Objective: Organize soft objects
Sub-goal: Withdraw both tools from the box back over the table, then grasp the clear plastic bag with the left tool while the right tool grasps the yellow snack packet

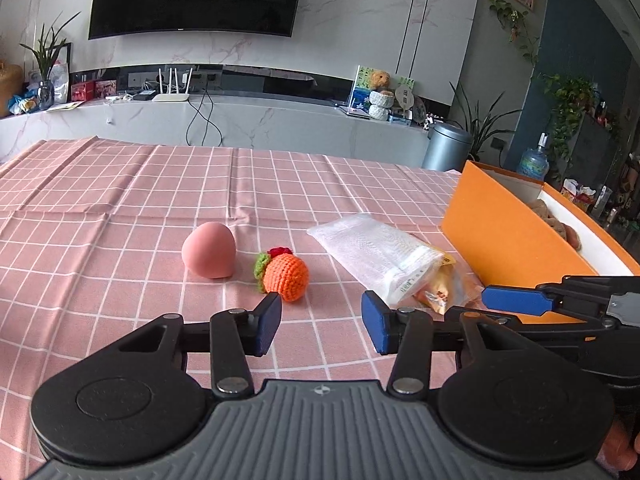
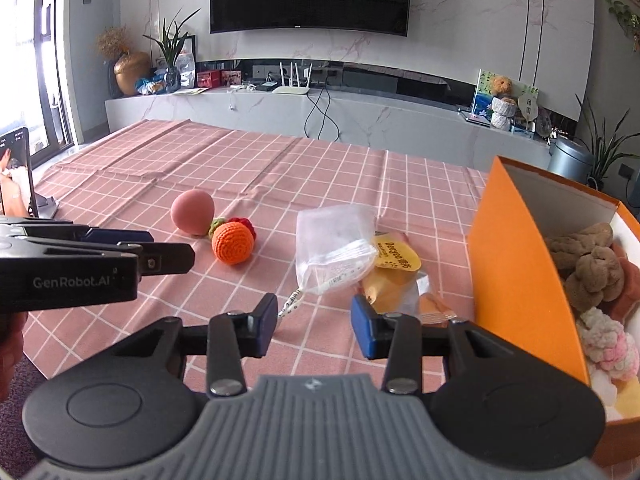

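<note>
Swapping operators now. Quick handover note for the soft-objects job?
Left gripper: open, empty, above the cloth just short of the crocheted orange.
Right gripper: open, empty, in front of the clear pouch and yellow snack packet.
Done: brown plush and pink-white fluffy toy lie in the orange box.
Left: pink peach, crocheted orange, pouch and packet are on the tablecloth, outside the box.
</note>
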`<state>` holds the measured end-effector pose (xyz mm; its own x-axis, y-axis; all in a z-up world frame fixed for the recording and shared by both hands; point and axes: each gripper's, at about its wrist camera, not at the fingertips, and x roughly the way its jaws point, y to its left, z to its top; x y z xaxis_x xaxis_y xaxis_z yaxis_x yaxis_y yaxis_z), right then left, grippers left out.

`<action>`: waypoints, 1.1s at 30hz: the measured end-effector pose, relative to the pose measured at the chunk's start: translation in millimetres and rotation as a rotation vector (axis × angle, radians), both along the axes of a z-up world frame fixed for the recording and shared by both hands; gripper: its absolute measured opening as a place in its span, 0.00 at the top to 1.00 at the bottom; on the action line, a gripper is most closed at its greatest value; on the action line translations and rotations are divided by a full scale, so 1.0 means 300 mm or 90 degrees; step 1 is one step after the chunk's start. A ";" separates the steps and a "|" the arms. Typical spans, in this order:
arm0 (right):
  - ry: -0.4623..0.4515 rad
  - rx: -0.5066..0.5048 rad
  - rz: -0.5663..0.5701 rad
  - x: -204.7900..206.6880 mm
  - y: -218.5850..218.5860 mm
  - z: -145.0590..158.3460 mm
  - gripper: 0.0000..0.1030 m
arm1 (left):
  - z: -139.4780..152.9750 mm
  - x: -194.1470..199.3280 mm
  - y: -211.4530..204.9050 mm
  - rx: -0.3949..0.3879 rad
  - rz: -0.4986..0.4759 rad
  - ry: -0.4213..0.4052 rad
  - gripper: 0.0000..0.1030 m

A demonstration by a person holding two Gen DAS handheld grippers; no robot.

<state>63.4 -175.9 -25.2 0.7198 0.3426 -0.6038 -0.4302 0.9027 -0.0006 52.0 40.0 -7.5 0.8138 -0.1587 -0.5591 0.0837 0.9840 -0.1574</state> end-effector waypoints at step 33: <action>0.003 -0.060 -0.115 0.351 -0.031 -0.126 0.57 | -0.101 0.408 -0.176 -0.141 0.012 0.159 0.24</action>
